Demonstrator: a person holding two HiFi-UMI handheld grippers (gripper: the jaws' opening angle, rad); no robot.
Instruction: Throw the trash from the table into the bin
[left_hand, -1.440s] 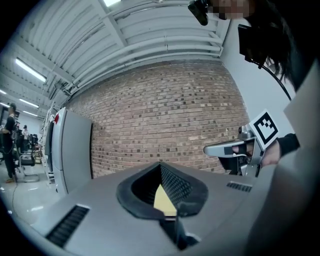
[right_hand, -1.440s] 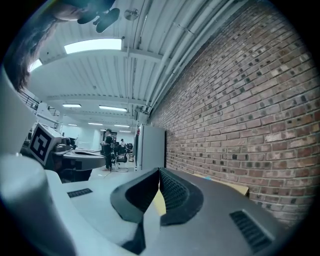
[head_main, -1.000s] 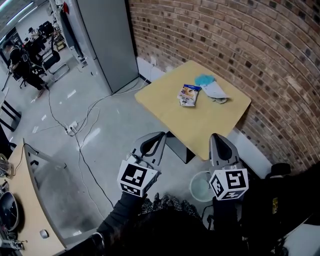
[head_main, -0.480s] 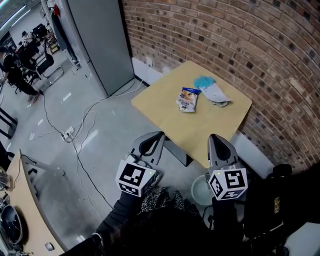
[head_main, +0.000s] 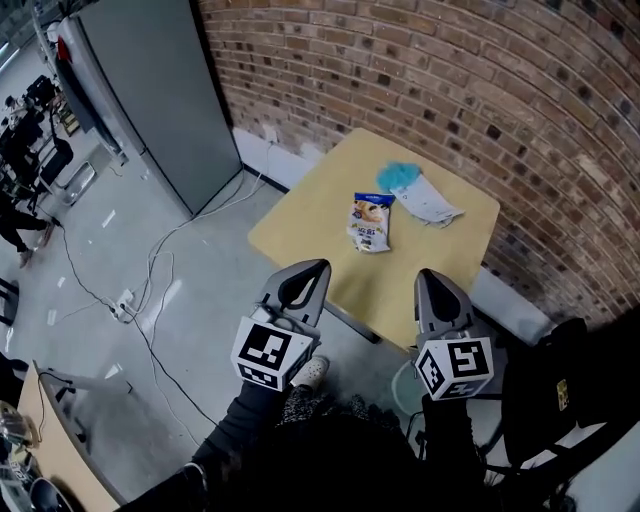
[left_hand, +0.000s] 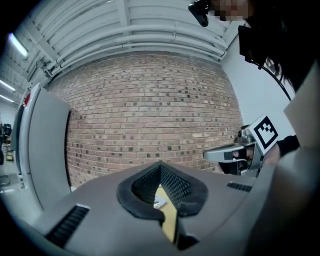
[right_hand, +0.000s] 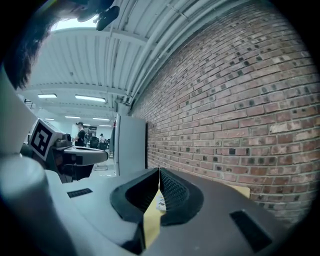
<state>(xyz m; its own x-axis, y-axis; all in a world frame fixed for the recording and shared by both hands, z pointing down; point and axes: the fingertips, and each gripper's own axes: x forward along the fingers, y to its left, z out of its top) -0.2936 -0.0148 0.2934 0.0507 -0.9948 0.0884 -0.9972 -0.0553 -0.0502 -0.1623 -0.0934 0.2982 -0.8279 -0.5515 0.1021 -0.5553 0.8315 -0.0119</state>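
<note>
Hovering at near side of table (head_main: 300, 225): left gripper (head_main: 319, 266), right gripper (head_main: 428, 273), both jaws pressed together, empty | snack packet (head_main: 370, 222), blue wad (head_main: 400, 176), white paper (head_main: 432, 200) on table, far half | bin (head_main: 404, 382) mostly hidden under near right corner.

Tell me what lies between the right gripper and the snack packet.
Nothing but bare table lies between the right gripper and the snack packet; the head view shows it.
</note>
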